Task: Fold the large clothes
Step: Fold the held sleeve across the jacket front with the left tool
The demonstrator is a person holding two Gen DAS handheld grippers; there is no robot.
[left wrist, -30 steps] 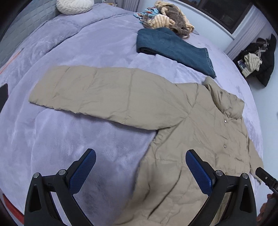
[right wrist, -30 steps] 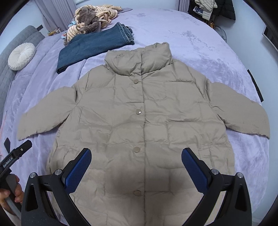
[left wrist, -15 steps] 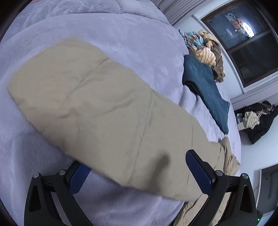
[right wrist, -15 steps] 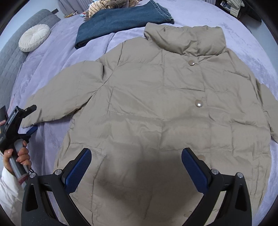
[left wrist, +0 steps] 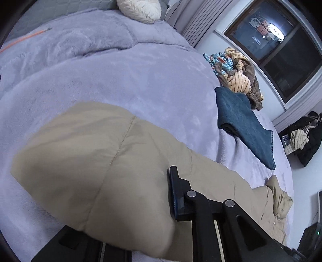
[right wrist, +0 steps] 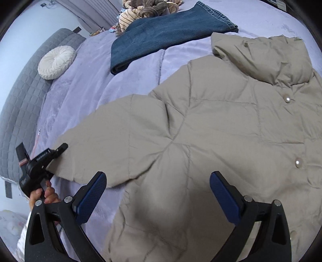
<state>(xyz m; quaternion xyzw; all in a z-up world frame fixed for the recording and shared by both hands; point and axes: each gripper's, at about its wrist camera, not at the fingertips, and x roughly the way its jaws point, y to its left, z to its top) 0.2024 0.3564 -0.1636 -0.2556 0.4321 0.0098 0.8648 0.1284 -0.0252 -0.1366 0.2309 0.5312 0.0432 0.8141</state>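
Left gripper (left wrist: pixel 140 213): clamped on the sleeve (left wrist: pixel 96 167) near its cuff – one finger above the fabric, the other hidden under it.
Right gripper (right wrist: pixel 158 198): jaws spread wide, holding nothing, hovering over the puffer jacket (right wrist: pixel 211 141) just ahead – lower body panel between the fingers.
Left hand (right wrist: pixel 43 194): off to the right gripper's left, at the cuff.
Jeans (right wrist: pixel 167 30): folded, beyond the jacket collar.
Clothes pile (right wrist: pixel 145 10): farther back.
Round cushion (right wrist: pixel 56 61): far left, by the headboard.
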